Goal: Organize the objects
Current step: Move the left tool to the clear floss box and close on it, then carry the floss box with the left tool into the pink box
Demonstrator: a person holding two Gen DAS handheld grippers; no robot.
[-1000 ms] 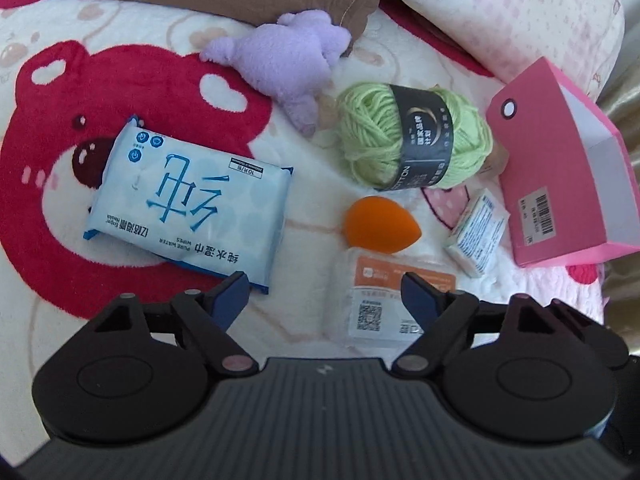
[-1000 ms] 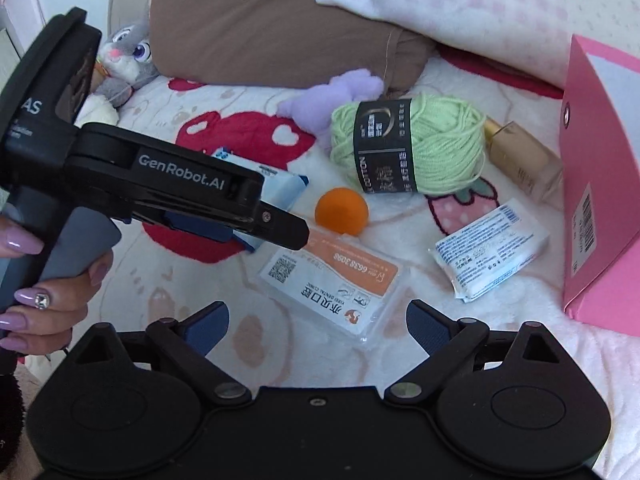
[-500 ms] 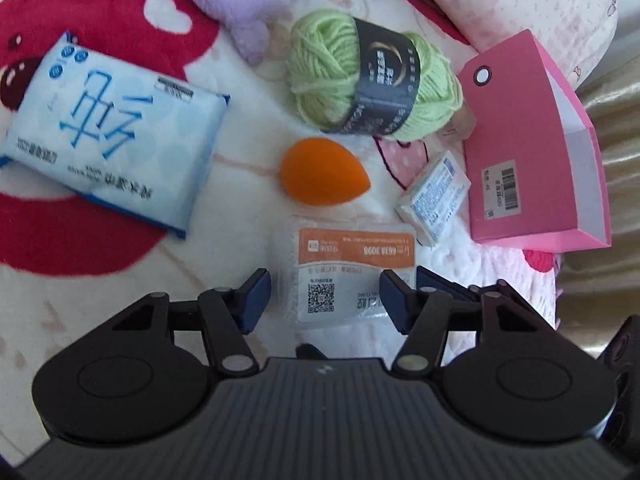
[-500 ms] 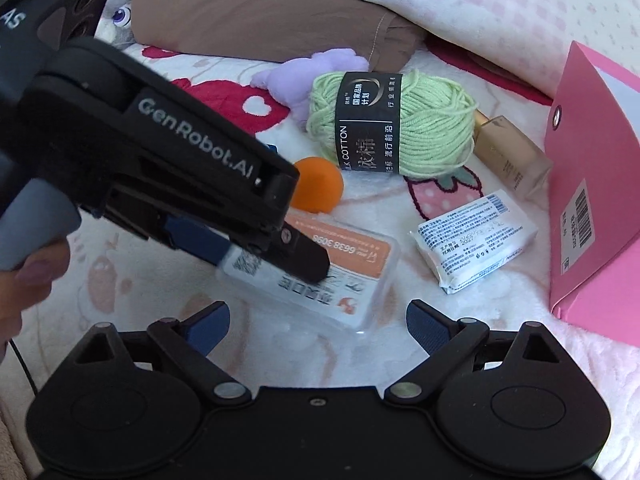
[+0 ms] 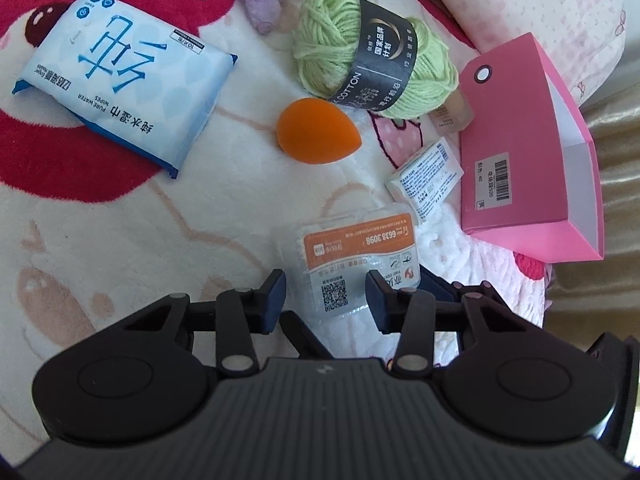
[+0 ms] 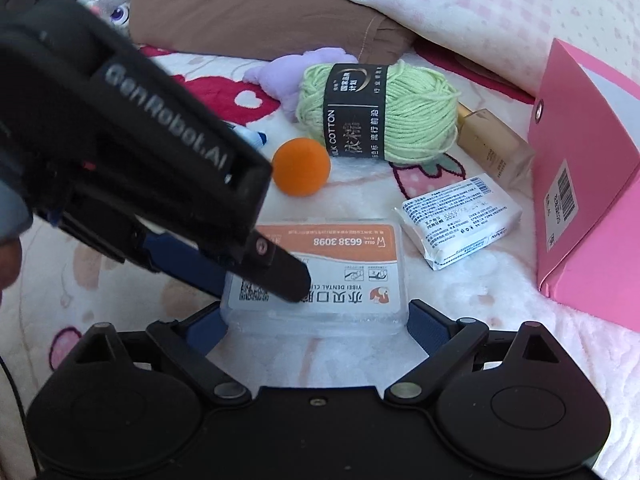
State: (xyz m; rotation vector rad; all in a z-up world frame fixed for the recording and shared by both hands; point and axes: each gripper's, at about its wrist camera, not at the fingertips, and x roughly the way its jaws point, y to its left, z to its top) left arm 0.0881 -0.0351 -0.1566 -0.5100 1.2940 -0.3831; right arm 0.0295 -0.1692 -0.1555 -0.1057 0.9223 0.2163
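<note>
The clear plastic case (image 5: 356,258) with the orange label is being closed in on from two sides. It lies flat on the plush blanket (image 5: 120,248), at six o'clock from the orange sponge (image 5: 318,131) and at about eight o'clock from the pink box (image 5: 528,160). The left gripper (image 5: 326,294) has just been narrowing; its blue pads (image 5: 276,294) are set either side of the case's near end, with a sliver of gap visible, so no clamp is judged yet. The right gripper (image 6: 316,320) is held wide, its pads at the case's two near corners, apparently to steady it. The case looks rigid, slick and flat-sided, so a squeeze across its narrow width should be favoured. The green yarn (image 5: 372,52) is soft and rounded, at twelve o'clock from the sponge. The pink box stands open, presumably as the destination.
</note>
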